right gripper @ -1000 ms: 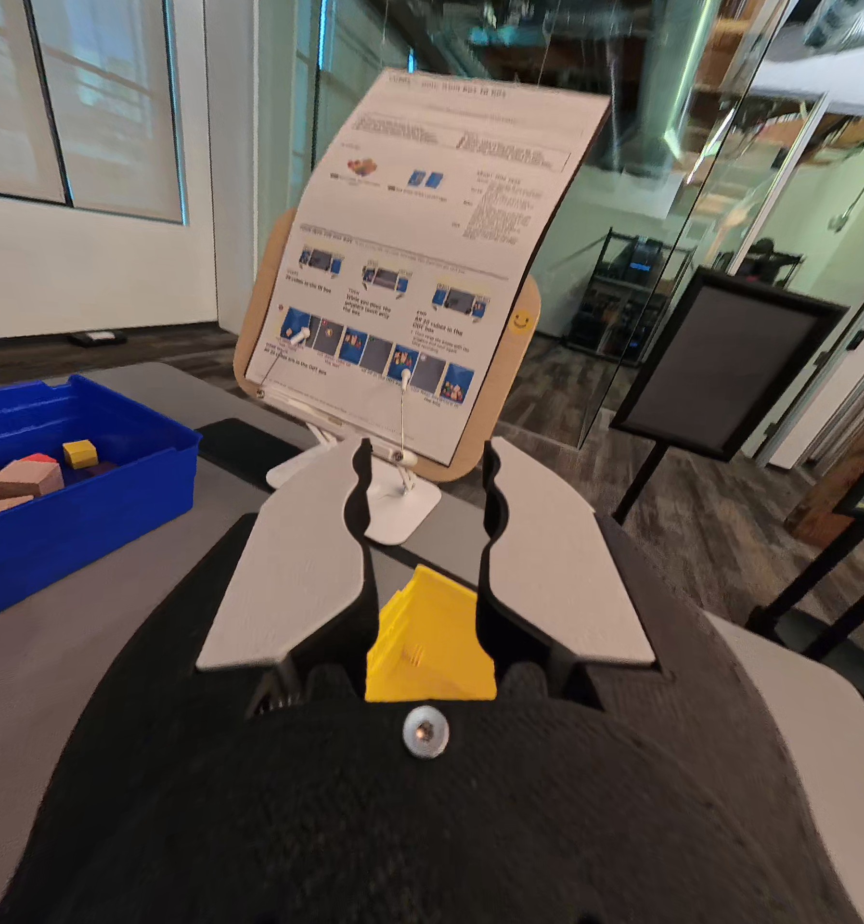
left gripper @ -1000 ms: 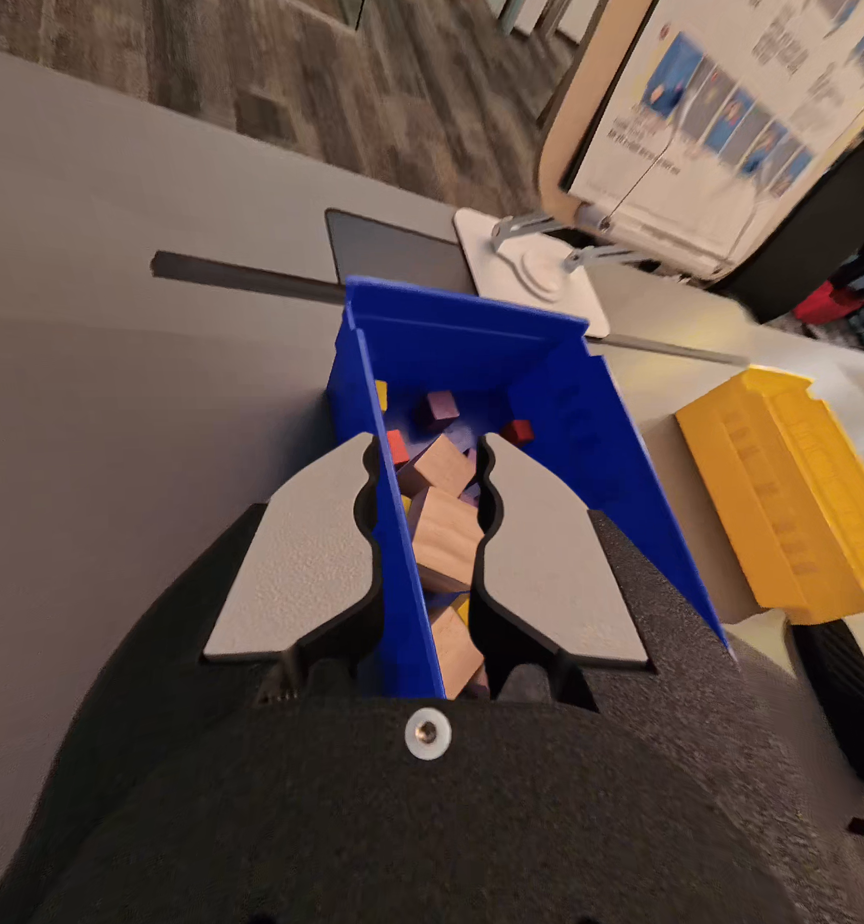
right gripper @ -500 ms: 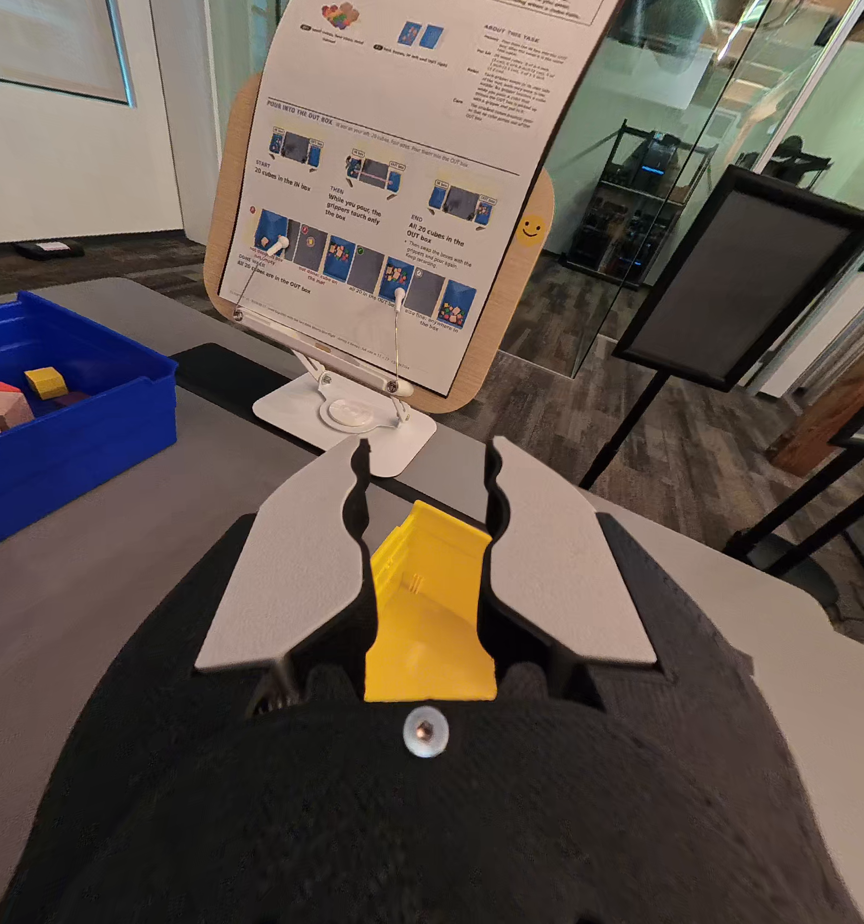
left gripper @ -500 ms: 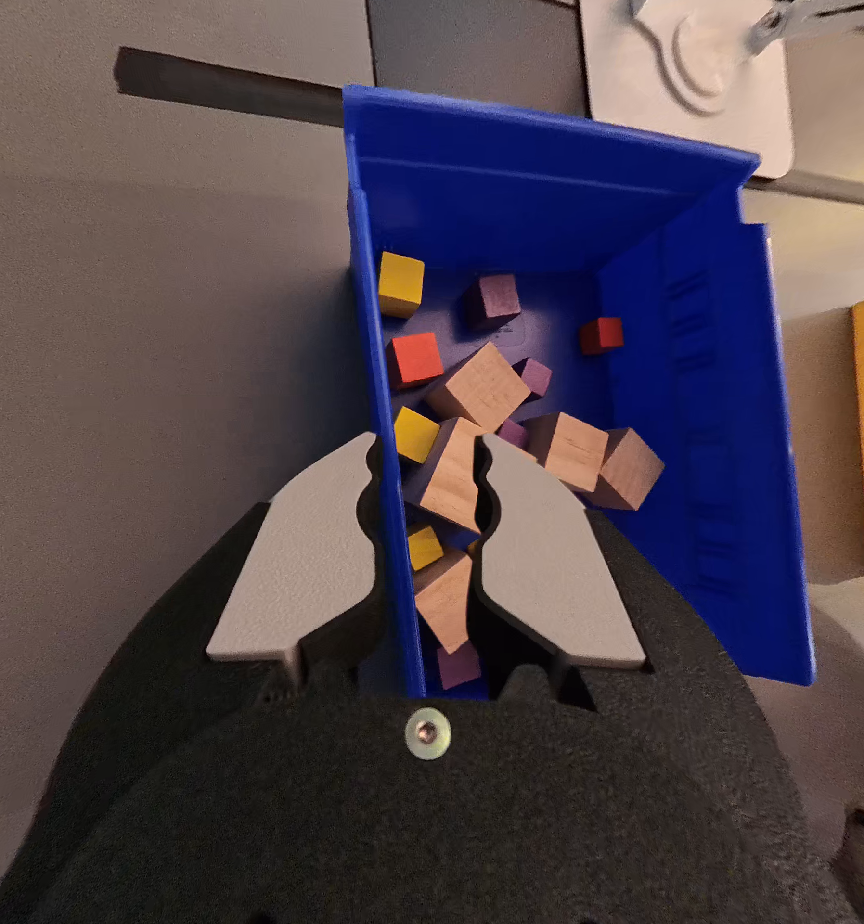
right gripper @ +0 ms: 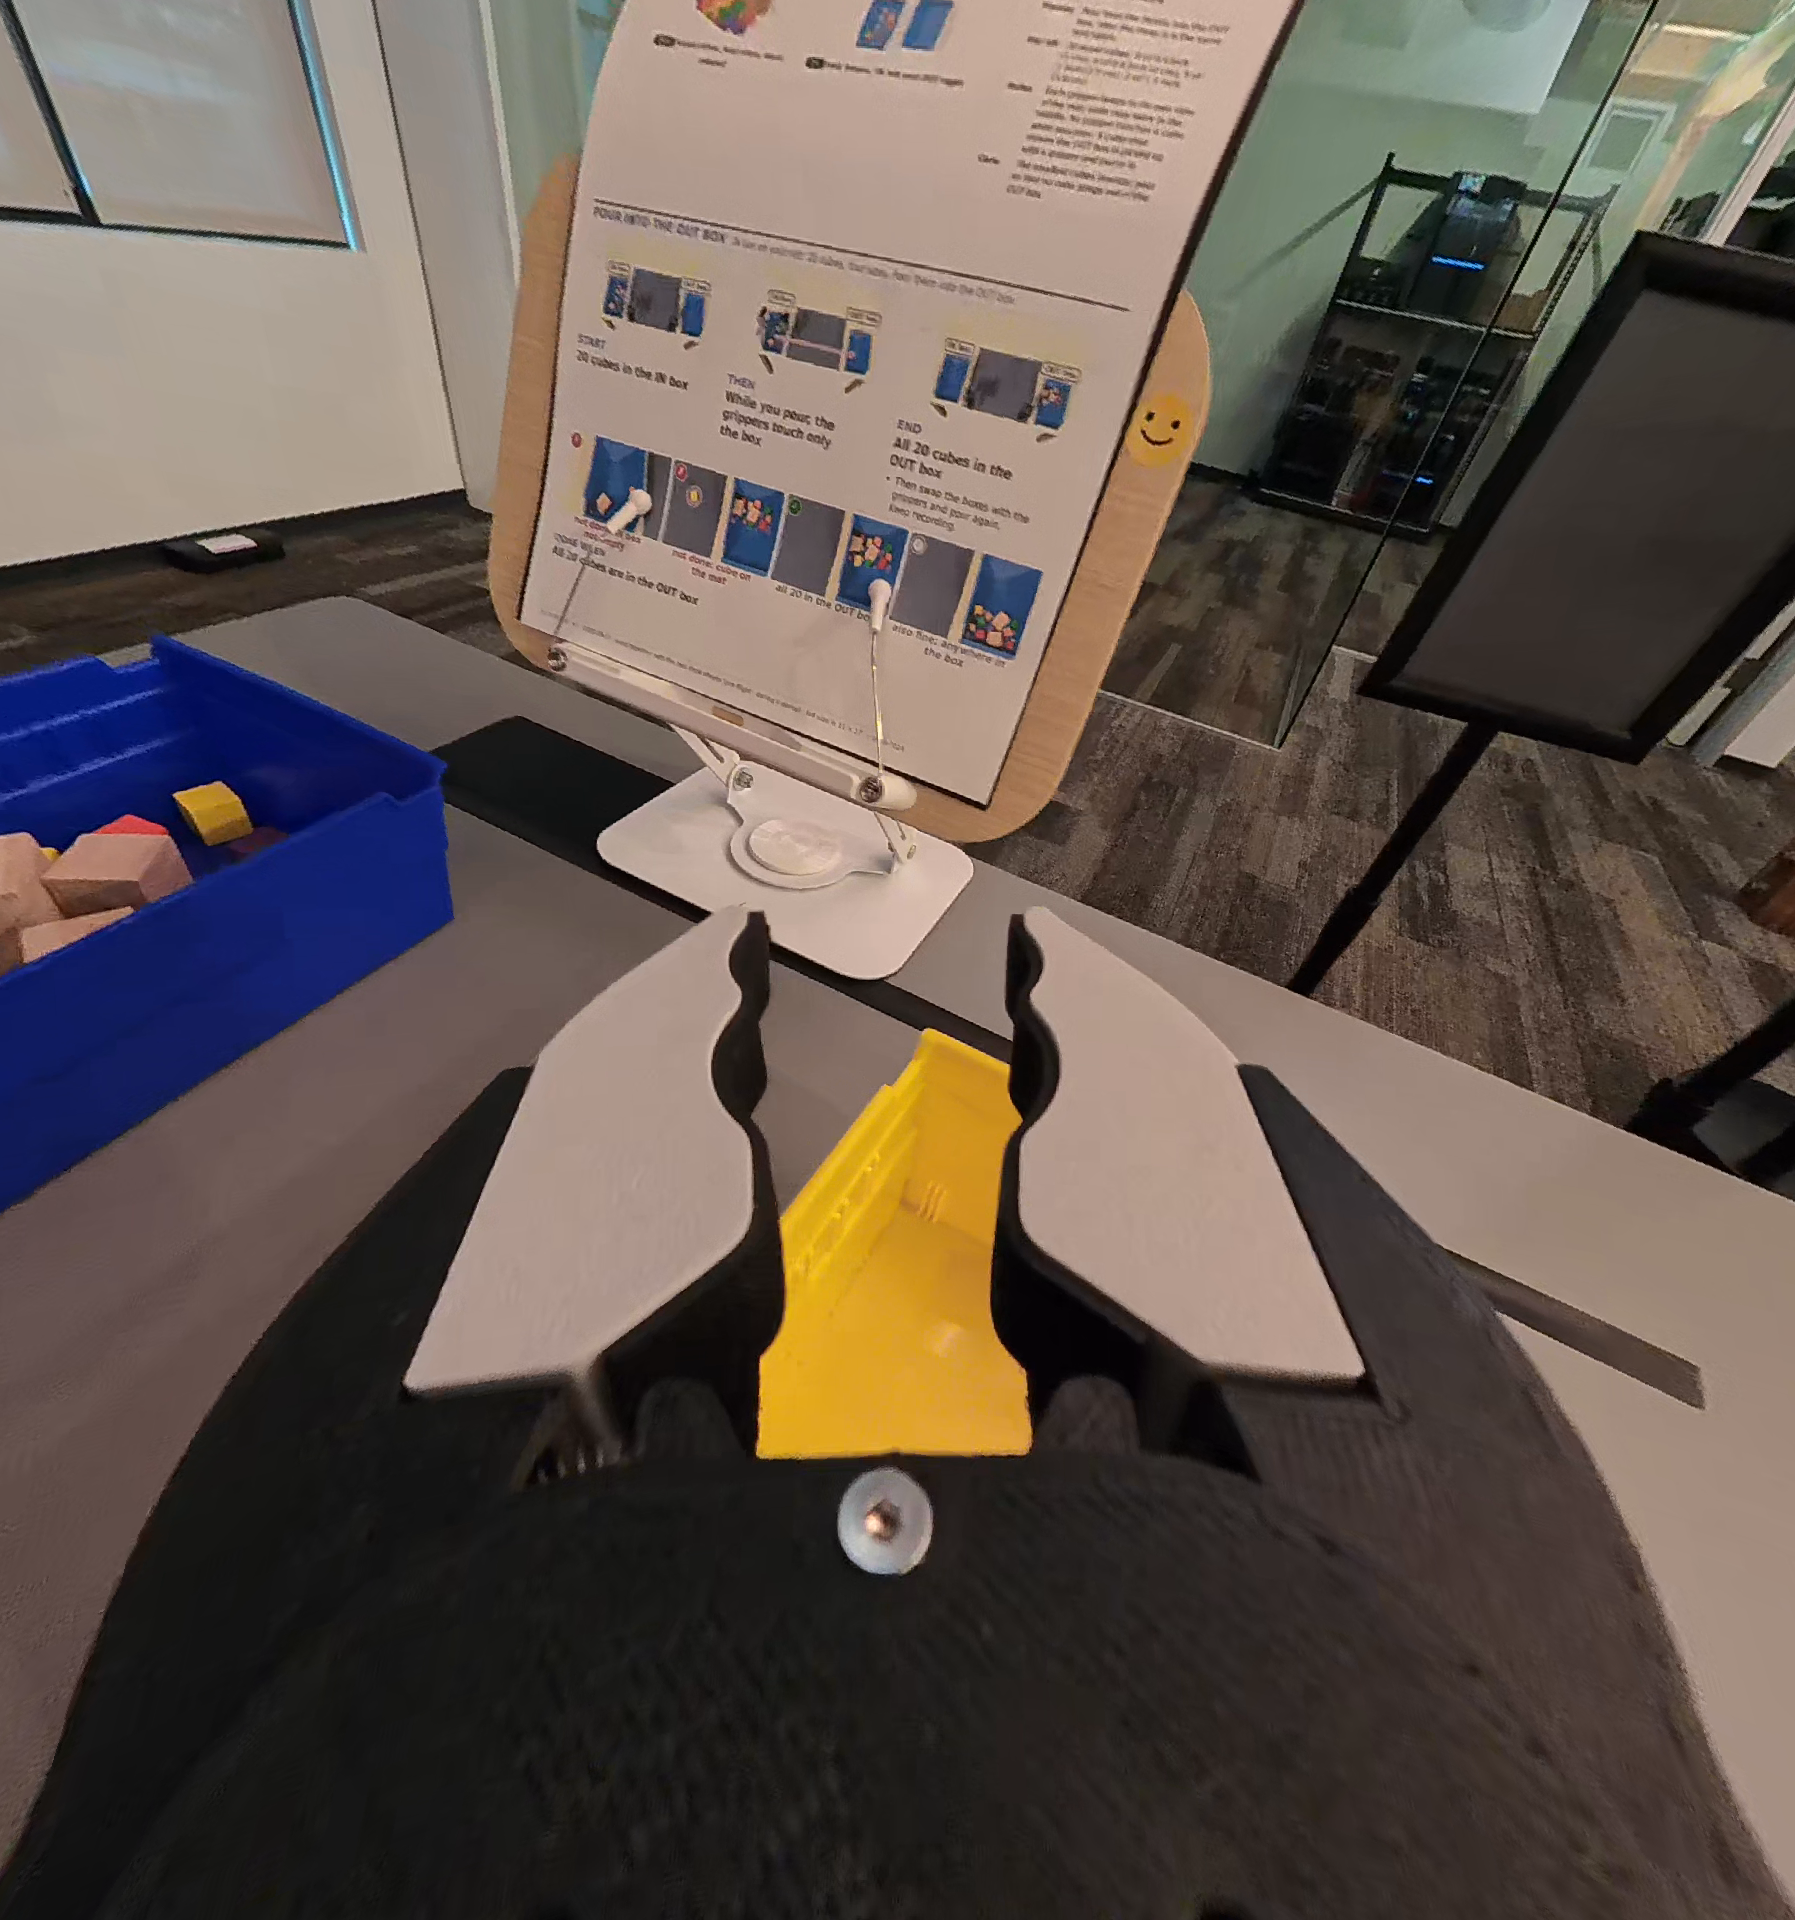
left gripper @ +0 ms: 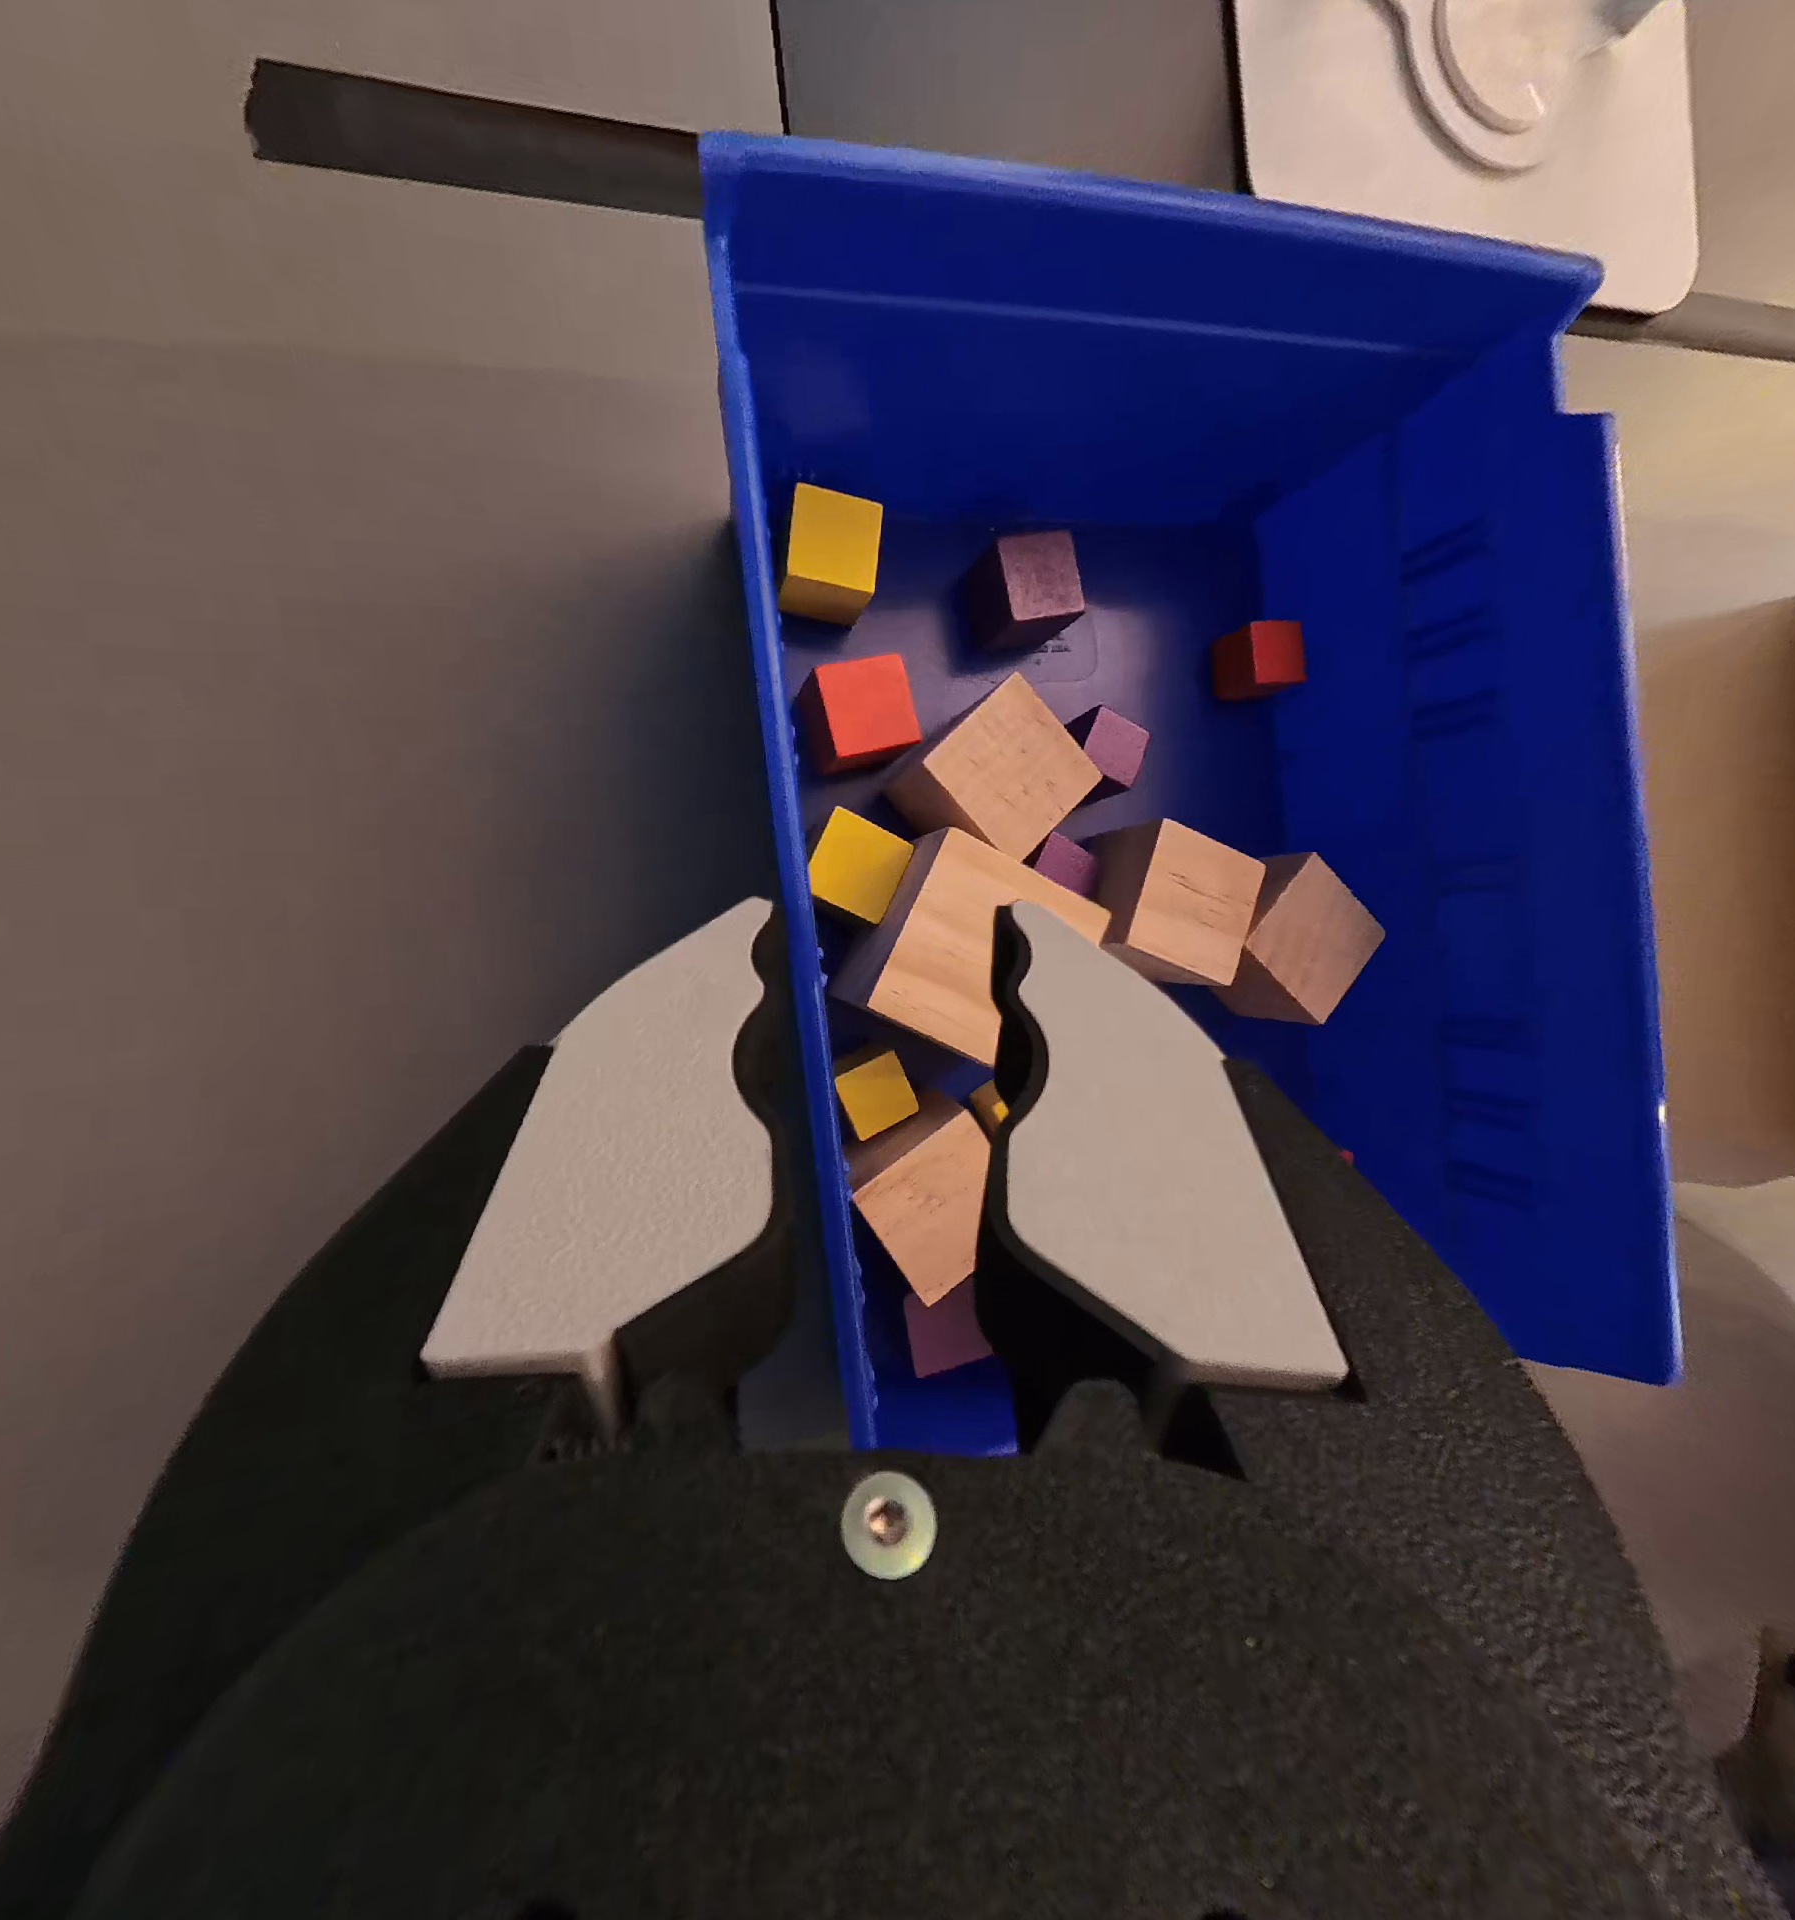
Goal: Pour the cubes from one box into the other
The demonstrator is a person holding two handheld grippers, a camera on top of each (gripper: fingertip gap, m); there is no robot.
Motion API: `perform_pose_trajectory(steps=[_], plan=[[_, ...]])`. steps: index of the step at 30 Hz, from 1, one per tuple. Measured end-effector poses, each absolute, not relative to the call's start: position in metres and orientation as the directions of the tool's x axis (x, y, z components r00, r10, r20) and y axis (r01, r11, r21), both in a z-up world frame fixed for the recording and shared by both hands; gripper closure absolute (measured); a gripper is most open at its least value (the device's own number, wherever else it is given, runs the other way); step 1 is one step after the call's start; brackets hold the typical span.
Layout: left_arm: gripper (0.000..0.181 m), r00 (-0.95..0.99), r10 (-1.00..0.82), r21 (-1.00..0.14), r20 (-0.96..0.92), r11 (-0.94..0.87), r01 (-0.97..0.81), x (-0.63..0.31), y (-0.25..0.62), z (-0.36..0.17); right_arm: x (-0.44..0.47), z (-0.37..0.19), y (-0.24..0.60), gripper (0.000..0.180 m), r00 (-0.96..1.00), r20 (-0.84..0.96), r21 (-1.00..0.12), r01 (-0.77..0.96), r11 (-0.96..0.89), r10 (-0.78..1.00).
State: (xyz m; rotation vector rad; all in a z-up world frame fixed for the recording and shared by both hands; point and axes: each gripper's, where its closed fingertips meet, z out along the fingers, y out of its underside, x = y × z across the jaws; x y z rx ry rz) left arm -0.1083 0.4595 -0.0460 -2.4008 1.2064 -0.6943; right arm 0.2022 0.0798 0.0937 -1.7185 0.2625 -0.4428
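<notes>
**Blue box gripped, yellow box between open tongs**

The blue box (left gripper: 1132,416) is smooth moulded plastic with slotted walls. Its left wall is clamped by the left tongs (left gripper: 888,920), one finger outside, one inside. Cubes (left gripper: 997,774) are scattered within: large pale wooden ones with visible grain, smaller painted ones in yellow, red and purple. They lie from 12 to 1 o'clock of the tong tips, some between the fingers.

The yellow box (right gripper: 903,1278), ribbed glossy plastic, is seen between the fingers of the right tongs (right gripper: 882,920), which stand parted; no contact can be made out. The matte grey surface (right gripper: 249,1195) carries both boxes. A stand (right gripper: 799,862) with a printed sheet is at 12 o'clock.
</notes>
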Motion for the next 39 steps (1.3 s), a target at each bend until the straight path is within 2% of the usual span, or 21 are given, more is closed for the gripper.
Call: perform_pose_trajectory(steps=[4, 7, 11, 14, 20, 25, 30, 34, 39], plan=[[0.143, 0.526, -0.822, -0.468, 0.218, -0.561, -0.682, -0.112, 0.46, -0.06, 0.2, 0.084, 0.089, 0.136, 0.907, 0.159, -0.97, 0.069, -0.235, -0.391], [0.146, 0.583, -0.808, -0.423, 0.084, -0.559, -0.713, -0.125, 0.477, -0.074, 0.204, 0.08, 0.089, 0.136, 0.895, 0.19, -0.958, 0.08, -0.274, -0.404], [0.154, 0.572, -0.805, -0.388, 0.154, -0.582, -0.714, -0.12, 0.474, -0.086, 0.202, 0.079, 0.092, 0.136, 0.901, 0.177, -0.961, 0.072, -0.266, -0.395], [0.172, 0.545, -0.808, -0.361, 0.226, -0.589, -0.723, -0.113, 0.465, -0.091, 0.2, 0.072, 0.097, 0.136, 0.904, 0.189, -0.952, 0.074, -0.296, -0.383], [0.175, 0.537, -0.839, -0.33, 0.092, -0.534, -0.778, -0.113, 0.463, -0.093, 0.187, 0.055, 0.113, 0.136, 0.916, 0.189, -0.931, 0.052, -0.361, -0.354], [0.175, 0.483, -0.867, -0.312, 0.121, -0.495, -0.811, -0.093, 0.439, -0.093, 0.141, 0.026, 0.147, 0.136, 0.968, 0.063, -0.893, -0.055, -0.447, -0.245], [0.174, 0.399, -0.912, -0.282, 0.096, -0.409, -0.868, -0.072, 0.405, -0.095, 0.079, -0.009, 0.185, 0.135, 0.978, -0.183, -0.819, -0.206, -0.536, -0.097], [0.175, 0.389, -0.914, -0.271, 0.111, -0.405, -0.873, -0.062, 0.385, -0.095, 0.065, -0.032, 0.21, 0.131, 0.925, -0.341, -0.685, -0.365, -0.63, -0.166], [0.164, 0.4, -0.913, -0.209, 0.079, -0.408, -0.889, -0.055, 0.363, -0.102, 0.065, -0.067, 0.207, 0.128, 0.91, -0.283, -0.459, -0.406, -0.79, -0.303]])
